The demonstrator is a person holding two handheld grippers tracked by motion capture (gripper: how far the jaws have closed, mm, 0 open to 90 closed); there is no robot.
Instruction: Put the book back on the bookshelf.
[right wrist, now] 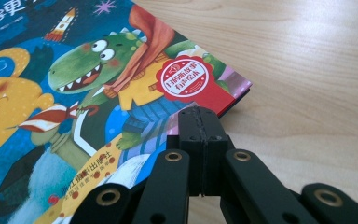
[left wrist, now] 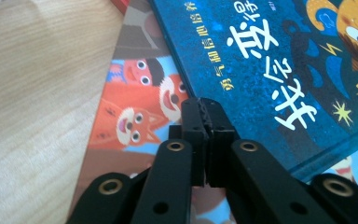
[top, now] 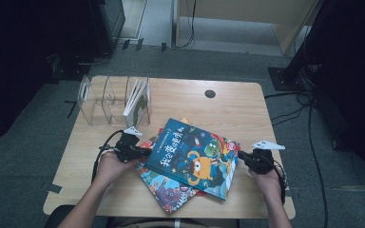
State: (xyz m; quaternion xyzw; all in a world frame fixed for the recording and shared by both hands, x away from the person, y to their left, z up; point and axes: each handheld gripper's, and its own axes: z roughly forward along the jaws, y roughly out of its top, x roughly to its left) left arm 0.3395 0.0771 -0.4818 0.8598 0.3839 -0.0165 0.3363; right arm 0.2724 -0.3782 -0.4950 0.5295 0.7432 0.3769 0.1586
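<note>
A blue picture book [top: 192, 156] with an orange monster and a green dinosaur lies on top of a small stack of books in the middle of the wooden table [top: 228, 104]. Under it lies a book with fox faces [top: 164, 187]. My left gripper [top: 145, 152] is shut with nothing in it, its tips at the blue book's left edge [left wrist: 242, 70] over the fox book [left wrist: 135, 116]. My right gripper [top: 241, 155] is shut and empty too, its tips at the blue book's right corner [right wrist: 121, 79].
A clear plastic book rack [top: 105, 100] stands at the table's back left with a thin book [top: 139, 102] upright in its right slot. A round cable hole [top: 210, 93] sits near the back edge. Cables run across the floor on the right.
</note>
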